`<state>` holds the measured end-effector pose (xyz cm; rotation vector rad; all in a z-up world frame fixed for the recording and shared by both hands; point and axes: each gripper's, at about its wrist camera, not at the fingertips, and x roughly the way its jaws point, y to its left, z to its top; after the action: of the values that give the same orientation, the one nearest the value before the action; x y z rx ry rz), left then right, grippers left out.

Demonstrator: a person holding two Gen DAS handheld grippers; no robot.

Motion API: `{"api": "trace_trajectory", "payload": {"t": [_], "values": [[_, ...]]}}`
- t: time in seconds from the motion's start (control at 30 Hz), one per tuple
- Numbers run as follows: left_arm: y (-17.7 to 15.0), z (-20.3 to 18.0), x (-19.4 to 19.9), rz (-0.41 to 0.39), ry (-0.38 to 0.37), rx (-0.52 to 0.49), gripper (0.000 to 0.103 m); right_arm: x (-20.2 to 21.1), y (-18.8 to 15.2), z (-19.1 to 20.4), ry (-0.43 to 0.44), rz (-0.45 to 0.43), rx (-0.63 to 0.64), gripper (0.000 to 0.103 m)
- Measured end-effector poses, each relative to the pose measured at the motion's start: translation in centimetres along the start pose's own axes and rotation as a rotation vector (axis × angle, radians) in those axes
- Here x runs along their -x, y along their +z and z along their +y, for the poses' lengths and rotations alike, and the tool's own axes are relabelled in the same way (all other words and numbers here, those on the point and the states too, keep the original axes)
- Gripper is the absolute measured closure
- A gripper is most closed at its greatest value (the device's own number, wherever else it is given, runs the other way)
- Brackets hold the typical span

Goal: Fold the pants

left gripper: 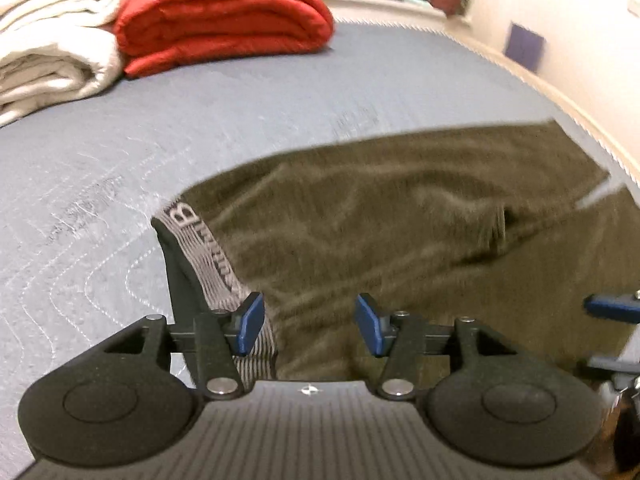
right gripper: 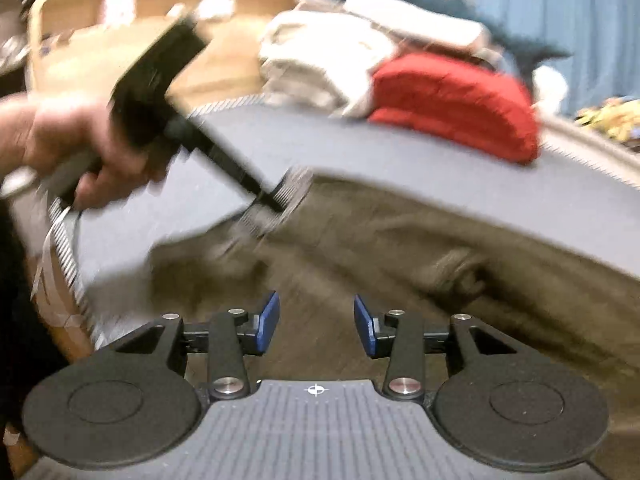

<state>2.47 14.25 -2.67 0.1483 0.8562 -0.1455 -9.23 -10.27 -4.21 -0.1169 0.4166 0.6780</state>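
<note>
Meanwhile, both hand-held grippers, left [left gripper: 310, 328] and right [right gripper: 316, 326], are hovering released over olive pants [left gripper: 400, 216] lying on the bed [left gripper: 120, 152].

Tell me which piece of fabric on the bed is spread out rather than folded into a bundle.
The olive pants, spread out just ahead of the open left gripper. The red blanket and cream blanket sit folded at the bed's far side.
</note>
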Motion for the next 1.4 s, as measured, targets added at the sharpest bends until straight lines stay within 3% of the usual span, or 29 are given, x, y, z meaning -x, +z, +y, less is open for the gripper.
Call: {"api": "trace_trajectory", "payload": {"t": [0.1, 0.17, 0.23, 0.3, 0.43, 0.57, 0.63, 0.67, 0.7, 0.73, 0.77, 0.83, 0.87, 1.0, 1.17, 1.4], "values": [[1.3, -0.4, 0.1, -0.052, 0.048, 0.026, 0.046, 1.5, 1.6, -1.7, -0.085, -0.115, -0.043, 0.059], [2.3, -0.5, 0.4, -0.100, 0.070, 0.049, 0.040, 3.0, 3.1, -2.8, -0.150, -0.216, -0.058, 0.059], [3.1, -0.8, 0.6, -0.147, 0.068, 0.067, 0.031, 4.8, 4.9, -4.2, -0.211, -0.304, -0.080, 0.051], [3.8, -1.3, 1.1, -0.193, 0.062, 0.079, 0.031, 6.5, 7.0, -5.9, -0.245, -0.352, -0.124, 0.040], [4.7, -2.9, 1.1, -0.235, 0.066, 0.056, 0.028, 10.4, 10.9, -9.8, -0.278, -0.451, -0.203, 0.031], [5.2, -3.9, 0.5, -0.231, 0.061, 0.022, 0.028, 11.2, 10.7, -12.9, -0.345, -0.505, -0.184, 0.026], [5.5, -3.8, 0.1, -0.219, 0.038, 0.041, 0.028, 9.9, 8.4, -14.3, -0.411, -0.449, -0.190, 0.026], [5.7, -3.5, -0.2, -0.208, 0.033, 0.053, 0.030, 8.5, 7.2, -15.1, -0.438, -0.366, -0.194, 0.029], [5.9, -3.2, -0.5, -0.194, 0.034, 0.061, 0.037, 7.2, 6.3, -15.9, -0.453, -0.274, -0.201, 0.033], [5.9, -2.8, -0.8, -0.177, 0.038, 0.069, 0.053, 5.9, 5.5, -16.7, -0.455, -0.191, -0.219, 0.034], [6.1, -2.4, -1.2, -0.156, 0.040, 0.082, 0.061, 5.0, 4.7, -17.5, -0.442, -0.136, -0.254, 0.035], [6.3, -1.5, -2.2, -0.111, 0.055, 0.119, 0.089, 3.3, 3.5, -18.8, -0.384, -0.055, -0.329, 0.038], [6.4, -1.1, -2.7, -0.090, 0.064, 0.131, 0.093, 2.6, 3.0, -19.4, -0.363, -0.019, -0.357, 0.041], [6.9, -0.7, -4.0, -0.078, 0.079, 0.143, 0.094, 1.4, 2.1, -19.8, -0.359, 0.036, -0.354, 0.042], [7.5, -1.3, -5.4, -0.094, 0.096, 0.145, 0.094, 1.0, 1.9, -20.3, -0.370, 0.033, -0.371, 0.051], [8.8, -1.9, -7.4, -0.114, 0.147, 0.144, 0.092, 1.3, 2.1, -21.2, -0.359, 0.033, -0.437, 0.052]]}}
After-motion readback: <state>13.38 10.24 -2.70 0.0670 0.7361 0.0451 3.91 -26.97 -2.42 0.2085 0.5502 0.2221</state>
